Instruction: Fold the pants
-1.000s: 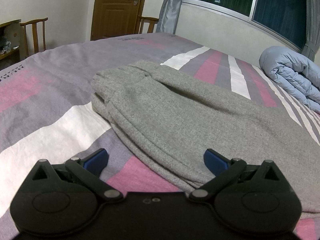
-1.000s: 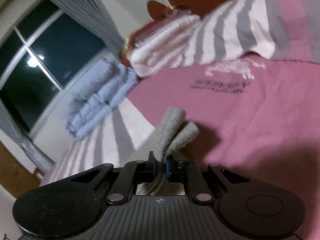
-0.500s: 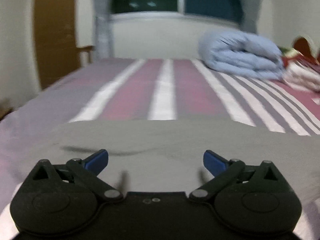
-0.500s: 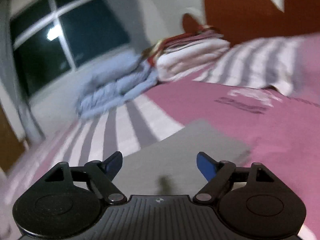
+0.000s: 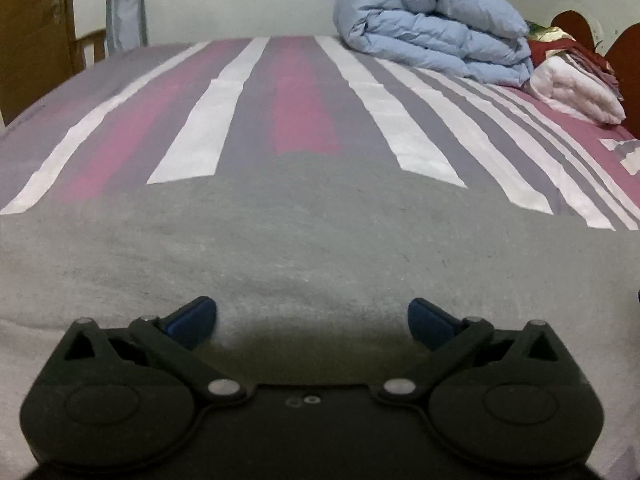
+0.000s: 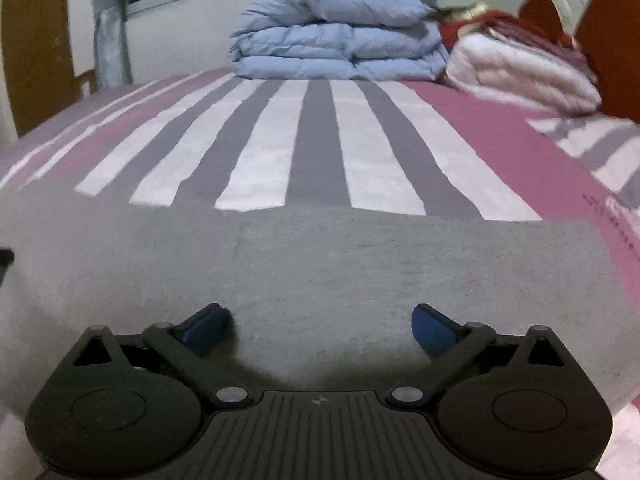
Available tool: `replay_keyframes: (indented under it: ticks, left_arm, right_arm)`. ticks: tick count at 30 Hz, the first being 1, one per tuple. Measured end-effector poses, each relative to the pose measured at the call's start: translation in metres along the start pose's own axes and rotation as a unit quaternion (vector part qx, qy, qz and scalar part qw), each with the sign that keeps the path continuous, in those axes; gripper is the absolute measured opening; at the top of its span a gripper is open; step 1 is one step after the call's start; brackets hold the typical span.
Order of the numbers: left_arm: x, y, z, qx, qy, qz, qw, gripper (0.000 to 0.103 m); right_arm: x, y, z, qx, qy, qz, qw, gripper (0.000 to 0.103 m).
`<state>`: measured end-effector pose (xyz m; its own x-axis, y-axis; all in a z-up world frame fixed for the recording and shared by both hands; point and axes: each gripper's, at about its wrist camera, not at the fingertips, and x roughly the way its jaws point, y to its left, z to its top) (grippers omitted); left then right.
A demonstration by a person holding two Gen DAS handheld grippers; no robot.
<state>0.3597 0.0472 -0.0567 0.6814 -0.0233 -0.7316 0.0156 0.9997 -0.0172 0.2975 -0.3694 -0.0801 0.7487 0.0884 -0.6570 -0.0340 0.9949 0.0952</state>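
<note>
Tongs (image 6: 320, 330) opening above striped bed (image 6: 316, 152)

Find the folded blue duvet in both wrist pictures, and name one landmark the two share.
Left wrist: the blue duvet lies at the upper right, on the far end of the bed.
Right wrist: the blue duvet lies at top centre, just left of the white folded bedding.
Shared landmark: the grey pants spread in the foreground.

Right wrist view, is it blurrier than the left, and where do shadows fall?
Right wrist view: the folded pale-blue duvet smears softly. Left wrist view: it looks crisper. Both views: fisheye bows the striped bedsheet, and dark shadow pools on the grey knit pants by the gripper.
</note>
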Motion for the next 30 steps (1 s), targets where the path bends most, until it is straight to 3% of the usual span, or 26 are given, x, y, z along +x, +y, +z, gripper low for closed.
replay_keyframes:
  ticks: [5, 7, 9, 11, 14, 17, 19, 20, 22, 25, 27, 30]
  left_arm:
    - [-0.036, 0.042, -0.011, -0.002, -0.025, 0.046, 0.9986, 0.097]
    - [-0.034, 0.07, -0.022, -0.021, -0.002, 0.085, 0.9962, 0.098]
    - [-0.034, 0.098, -0.026, -0.06, 0.0, 0.061, 0.9963, 0.097]
    - [-0.044, 0.105, -0.021, -0.054, 0.002, 0.076, 0.9956, 0.096]
    - [-0.058, 0.12, -0.016, -0.051, -0.03, 0.096, 0.9936, 0.096]
    - [-0.055, 0.153, -0.016, -0.066, -0.027, 0.107, 0.9917, 0.095]
    - [-0.043, 0.161, -0.02, -0.028, -0.004, 0.142, 0.9895, 0.096]
    - [-0.042, 0.161, -0.023, -0.009, -0.005, 0.137, 0.9905, 0.095]
    - [-0.051, 0.158, -0.018, -0.006, -0.008, 0.129, 0.9916, 0.095]
    - [-0.07, 0.158, -0.012, -0.014, -0.05, 0.135, 0.9895, 0.095]
    - [-0.075, 0.164, -0.004, -0.034, -0.067, 0.13, 0.9886, 0.095]
    - [-0.064, 0.174, 0.007, -0.039, -0.061, 0.132, 0.9886, 0.095]
  right_arm:
    - [-0.034, -0.016, 0.002, 0.007, -0.041, -0.026, 0.999, 0.099]
    - [-0.026, -0.03, 0.002, 0.01, -0.005, -0.061, 0.998, 0.1]
    - [-0.014, -0.05, -0.004, 0.035, 0.013, -0.054, 0.998, 0.103]
    - [-0.017, -0.049, 0.004, 0.031, 0.023, -0.058, 0.998, 0.103]
    - [-0.038, -0.041, 0.013, 0.032, -0.023, -0.039, 0.998, 0.103]
    - [-0.033, -0.032, 0.02, 0.018, -0.025, -0.044, 0.999, 0.103]
    - [-0.015, -0.031, 0.022, 0.009, -0.001, -0.045, 0.999, 0.103]
    - [-0.002, -0.032, 0.02, 0.009, 0.026, -0.064, 0.998, 0.103]
    - [0.003, -0.04, 0.022, 0.036, 0.046, -0.056, 0.997, 0.103]
    - [-0.016, -0.029, 0.032, 0.032, 0.005, -0.042, 0.999, 0.103]
    - [-0.017, -0.011, 0.04, 0.03, -0.001, -0.013, 0.999, 0.103]
    - [-0.009, 0.026, 0.048, 0.025, -0.006, 0.038, 0.999, 0.103]
